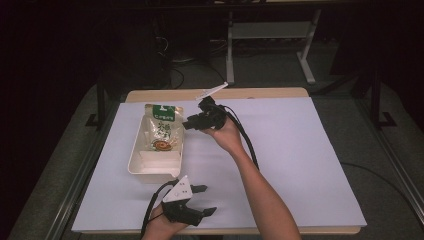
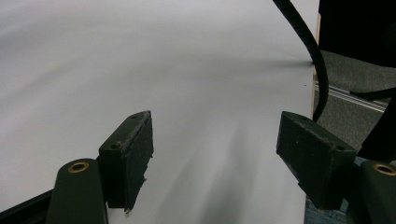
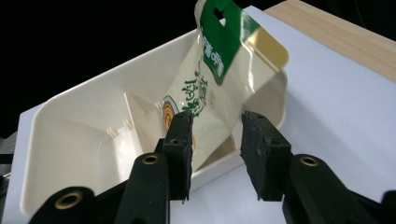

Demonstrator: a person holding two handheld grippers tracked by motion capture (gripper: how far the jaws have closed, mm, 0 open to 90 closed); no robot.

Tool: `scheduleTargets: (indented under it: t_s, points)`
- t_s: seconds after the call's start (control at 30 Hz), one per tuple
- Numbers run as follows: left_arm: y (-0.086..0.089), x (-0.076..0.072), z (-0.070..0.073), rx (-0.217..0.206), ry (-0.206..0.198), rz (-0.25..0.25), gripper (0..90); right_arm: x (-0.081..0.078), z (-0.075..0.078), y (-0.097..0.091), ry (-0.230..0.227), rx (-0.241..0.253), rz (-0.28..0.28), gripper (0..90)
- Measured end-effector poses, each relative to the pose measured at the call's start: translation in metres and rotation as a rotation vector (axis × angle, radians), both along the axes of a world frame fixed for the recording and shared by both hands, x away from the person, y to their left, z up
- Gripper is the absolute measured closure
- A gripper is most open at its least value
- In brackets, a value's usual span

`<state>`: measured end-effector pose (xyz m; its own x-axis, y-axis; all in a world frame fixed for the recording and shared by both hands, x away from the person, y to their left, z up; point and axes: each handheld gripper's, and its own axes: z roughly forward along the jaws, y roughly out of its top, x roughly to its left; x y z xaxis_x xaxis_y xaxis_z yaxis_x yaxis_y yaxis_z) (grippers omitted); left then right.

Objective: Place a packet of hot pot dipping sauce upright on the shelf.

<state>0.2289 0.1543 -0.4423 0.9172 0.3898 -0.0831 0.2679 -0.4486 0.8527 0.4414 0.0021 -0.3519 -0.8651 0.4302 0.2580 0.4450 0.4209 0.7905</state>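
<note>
Pouch [image 3: 212, 88] glossy, flat, leaning in cream plastic tray [image 3: 70, 121] just beyond right claw [image 3: 215, 161] | jaws parted, empty | left claw [image 2: 219, 154] agape over table [image 2: 187, 70]

From my remote station I see the tray [image 1: 141, 167] on the left half of the surface [image 1: 300, 165]. The pouch [image 1: 163, 129] lies in the tray's far compartment, its top leaning over the far rim. The right gripper [image 1: 191, 122] sits just right of the pouch, jaws apart, nothing between them. The left gripper [image 1: 204, 200] rests near the surface's front edge, before the tray, jaws spread wide.
</note>
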Motion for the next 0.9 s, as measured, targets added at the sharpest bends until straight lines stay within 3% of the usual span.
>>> scheduleTargets:
  t_s: [0.9]
  points:
    - [-0.003,0.0,-0.002,0.021,0.0,0.004,26.3,-0.034,-0.009,-0.068,0.032,0.012,-0.035,49.4]
